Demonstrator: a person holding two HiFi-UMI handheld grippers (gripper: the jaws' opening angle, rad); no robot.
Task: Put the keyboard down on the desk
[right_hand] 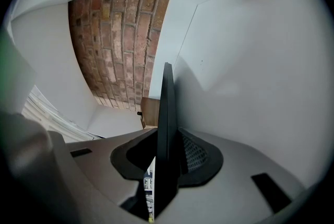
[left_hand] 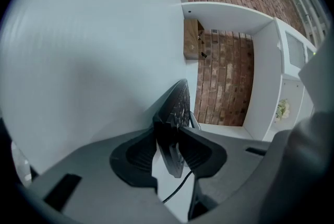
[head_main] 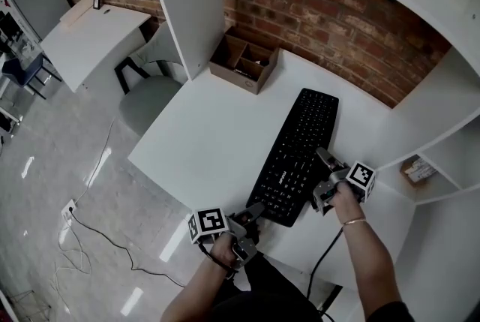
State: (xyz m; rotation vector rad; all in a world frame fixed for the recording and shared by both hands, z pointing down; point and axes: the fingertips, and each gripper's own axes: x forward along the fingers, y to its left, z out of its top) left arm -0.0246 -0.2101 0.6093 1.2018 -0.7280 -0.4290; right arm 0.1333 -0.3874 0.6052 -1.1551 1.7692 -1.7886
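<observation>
The keyboard [head_main: 296, 159] is down on the white table [head_main: 217, 133]. It runs diagonally through the lower middle of the head view, with its far end toward the brick wall [head_main: 322, 13] and its near end at the table's front edge. It looks flat from above, though I can't tell whether the near end is fully settled.

The right tool [head_main: 324, 178] is clenched on the keyboard's right-hand edge, and the right gripper view shows a pad pressed against each face. The left tool [head_main: 253, 212] is at the near corner with its jaws spread wide. The corner sits between them, but a sliver of white shows beside one pad, so I read that tool as released.

A black cable [head_main: 322, 257] trails off the lower edge of the frame. A wooden box [head_main: 244, 58] sits well clear at upper centre.

By my judgement the placing is nearly done. What's left is for the right tool to release the keyboard and for both tools to draw back.
</observation>
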